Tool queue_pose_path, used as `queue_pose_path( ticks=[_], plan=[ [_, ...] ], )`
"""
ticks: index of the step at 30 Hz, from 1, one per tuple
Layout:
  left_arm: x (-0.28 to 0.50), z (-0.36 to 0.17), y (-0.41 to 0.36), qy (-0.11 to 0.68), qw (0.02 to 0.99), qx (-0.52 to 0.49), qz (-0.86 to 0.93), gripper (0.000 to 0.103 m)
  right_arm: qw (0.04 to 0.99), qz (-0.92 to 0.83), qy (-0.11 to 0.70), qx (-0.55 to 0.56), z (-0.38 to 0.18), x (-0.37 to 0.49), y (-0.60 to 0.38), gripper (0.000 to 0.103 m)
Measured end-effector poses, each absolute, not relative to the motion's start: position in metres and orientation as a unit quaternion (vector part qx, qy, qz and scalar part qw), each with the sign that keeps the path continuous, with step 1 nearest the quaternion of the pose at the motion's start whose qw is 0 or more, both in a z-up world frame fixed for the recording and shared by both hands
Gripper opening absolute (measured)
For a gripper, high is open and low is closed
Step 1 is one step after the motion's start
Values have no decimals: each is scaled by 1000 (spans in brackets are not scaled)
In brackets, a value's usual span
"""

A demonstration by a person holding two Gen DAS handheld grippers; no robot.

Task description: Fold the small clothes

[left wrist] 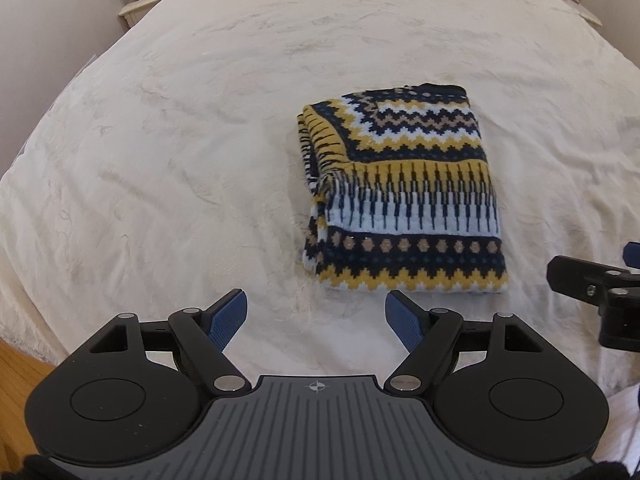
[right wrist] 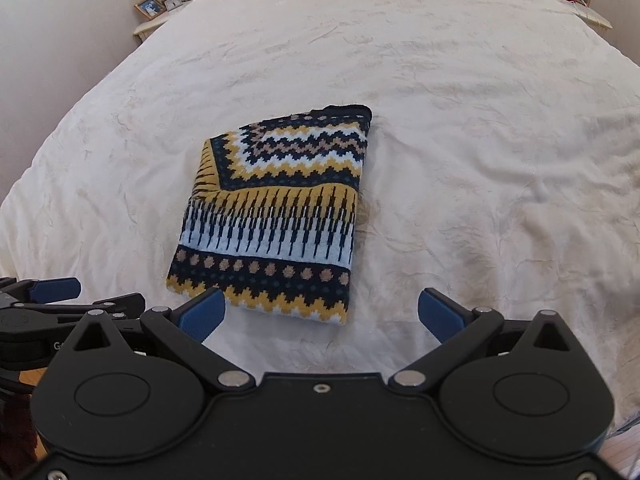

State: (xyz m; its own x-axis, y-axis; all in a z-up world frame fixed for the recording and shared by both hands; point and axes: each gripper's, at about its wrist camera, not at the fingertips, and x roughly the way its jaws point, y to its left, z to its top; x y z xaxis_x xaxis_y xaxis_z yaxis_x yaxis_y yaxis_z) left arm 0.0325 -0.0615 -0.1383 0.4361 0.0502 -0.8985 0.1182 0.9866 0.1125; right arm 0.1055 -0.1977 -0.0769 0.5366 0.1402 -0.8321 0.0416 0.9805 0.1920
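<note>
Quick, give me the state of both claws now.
Left claw: open, holding nothing, short of the folded sweater.
Right claw: open, holding nothing.

Knit wool-like sweater (left wrist: 404,192) on soft matt crinkled bedspread (left wrist: 180,160); grippers matt blk plastic.

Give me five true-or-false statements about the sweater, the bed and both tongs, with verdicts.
1. The sweater lies folded on the bed. True.
2. The left tongs are shut on the sweater. False: they are open and hold nothing.
3. The right tongs are open. True.
4. The sweater is plain red. False: it is patterned in navy, yellow and pale blue.
5. A sleeve hangs off the bed's edge. False: the whole sweater rests on the bed.
</note>
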Motion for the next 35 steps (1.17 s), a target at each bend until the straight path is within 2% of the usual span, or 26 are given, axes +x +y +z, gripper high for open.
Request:
queue_pose_path(
  ticks=[35],
  plan=[
    [48,-143,-63,549,833,63,-23,73,860,29,499,103,-86,126,-198,102]
  ],
)
